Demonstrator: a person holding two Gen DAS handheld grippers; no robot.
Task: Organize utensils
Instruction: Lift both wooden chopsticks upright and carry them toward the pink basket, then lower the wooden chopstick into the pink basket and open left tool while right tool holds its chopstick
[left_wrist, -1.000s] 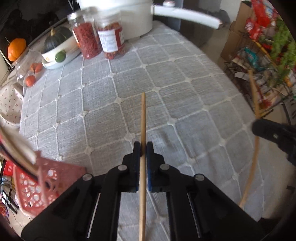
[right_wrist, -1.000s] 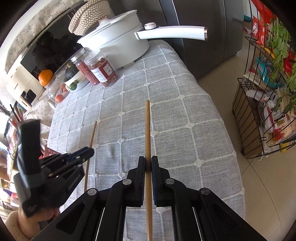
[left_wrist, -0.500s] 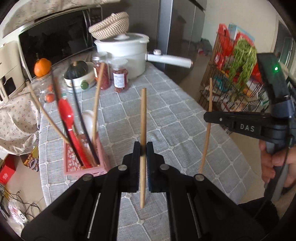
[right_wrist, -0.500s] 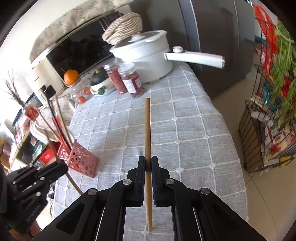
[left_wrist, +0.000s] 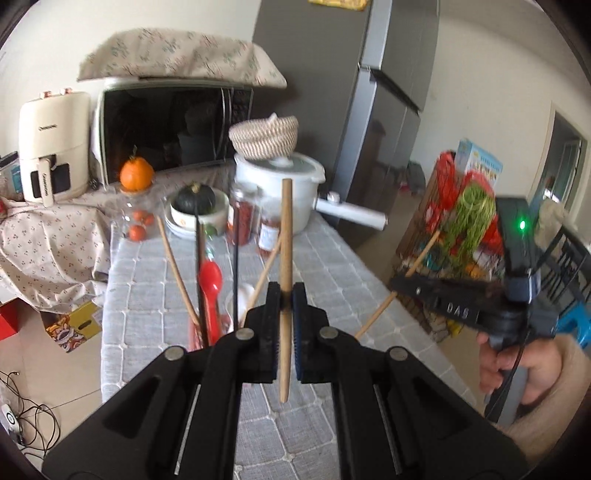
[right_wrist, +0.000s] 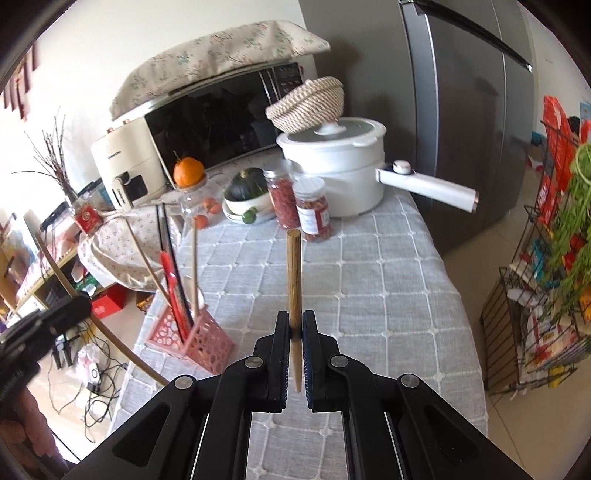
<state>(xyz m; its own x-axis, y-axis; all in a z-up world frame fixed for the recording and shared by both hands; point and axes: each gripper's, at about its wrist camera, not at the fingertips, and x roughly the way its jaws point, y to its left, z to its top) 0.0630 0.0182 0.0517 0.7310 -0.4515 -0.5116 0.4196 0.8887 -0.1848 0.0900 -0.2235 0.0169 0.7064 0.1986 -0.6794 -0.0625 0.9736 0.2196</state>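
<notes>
My left gripper (left_wrist: 283, 295) is shut on a wooden chopstick (left_wrist: 285, 236) and holds it upright above the grey quilted table (left_wrist: 332, 273). My right gripper (right_wrist: 294, 325) is shut on a second wooden chopstick (right_wrist: 293, 273), also upright. The pink perforated utensil basket (right_wrist: 201, 341) stands near the table's left edge and holds a red spoon (right_wrist: 170, 275), black chopsticks and wooden sticks. In the left wrist view the basket sits just behind my fingers, with the red spoon (left_wrist: 209, 284) showing. The right gripper (left_wrist: 397, 284) shows at the right there.
A white pot with a long handle (right_wrist: 340, 170), two jars of red goods (right_wrist: 312, 208), a bowl with a dark squash (right_wrist: 245, 192) and an orange (right_wrist: 189, 171) stand at the table's far end. A wire rack of groceries (right_wrist: 546, 295) stands on the floor to the right.
Both grippers have lifted and tilted up from the table, each keeping its chopstick. The pink basket has come into view, closer below the left gripper.
</notes>
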